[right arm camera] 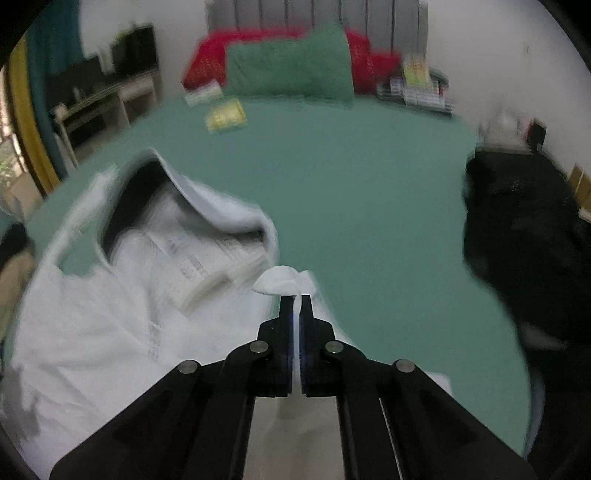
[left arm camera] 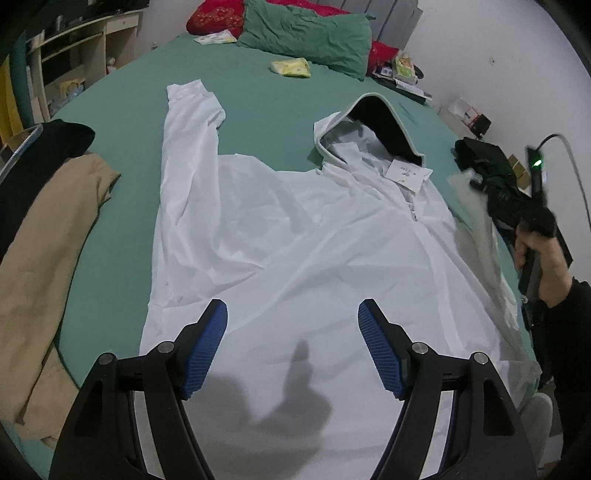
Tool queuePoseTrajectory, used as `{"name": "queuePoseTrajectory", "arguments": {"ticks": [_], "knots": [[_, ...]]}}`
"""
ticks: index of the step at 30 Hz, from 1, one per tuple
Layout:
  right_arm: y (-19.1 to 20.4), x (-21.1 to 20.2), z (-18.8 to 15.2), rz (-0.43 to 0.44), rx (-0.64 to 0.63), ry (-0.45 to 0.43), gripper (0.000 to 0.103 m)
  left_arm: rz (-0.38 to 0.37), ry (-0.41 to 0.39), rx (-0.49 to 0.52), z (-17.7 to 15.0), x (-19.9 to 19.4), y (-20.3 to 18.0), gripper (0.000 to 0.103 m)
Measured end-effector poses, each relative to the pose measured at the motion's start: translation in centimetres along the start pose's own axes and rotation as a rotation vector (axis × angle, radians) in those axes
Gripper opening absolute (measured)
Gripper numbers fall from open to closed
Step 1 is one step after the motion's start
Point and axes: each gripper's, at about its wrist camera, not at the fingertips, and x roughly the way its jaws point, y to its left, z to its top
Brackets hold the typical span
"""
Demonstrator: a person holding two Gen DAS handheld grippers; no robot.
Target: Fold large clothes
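Observation:
A large white hooded jacket (left arm camera: pixel 295 240) lies spread front-up on the green bed sheet (left arm camera: pixel 258 110). Its left sleeve runs up toward the far left and its hood (left arm camera: pixel 369 122) points away. My left gripper (left arm camera: pixel 292 310) is open and empty, hovering over the jacket's lower body. My right gripper (right arm camera: pixel 295 297) is shut on a bunch of the jacket's white fabric (right arm camera: pixel 282 282), on the jacket's right side next to the hood (right arm camera: pixel 184 206). The right wrist view is motion-blurred.
A tan garment (left arm camera: pixel 48 258) and a black one (left arm camera: pixel 48 147) lie at the bed's left edge. A dark garment (right arm camera: pixel 524 236) lies at the right edge. Green and red pillows (left arm camera: pixel 306 33) and a yellow packet (left arm camera: pixel 291 67) sit at the head.

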Motion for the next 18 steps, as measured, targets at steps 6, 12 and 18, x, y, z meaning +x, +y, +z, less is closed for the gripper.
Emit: {"name": "queuePoseTrajectory", "arguments": {"ticks": [6, 12, 18], "knots": [[8.4, -7.0, 3.6, 0.244, -0.133, -0.248, 0.003, 0.025, -0.064, -0.001, -0.2, -3.4, 0.2, 0.077], [17.5, -6.3, 0.0, 0.455, -0.318, -0.206, 0.003, 0.082, -0.109, -0.014, -0.5, -5.8, 1.6, 0.077], [20.8, -1.5, -5.7, 0.509, -0.358, 0.018, 0.029, 0.106, -0.114, -0.034, -0.4, -4.3, 2.0, 0.077]]}}
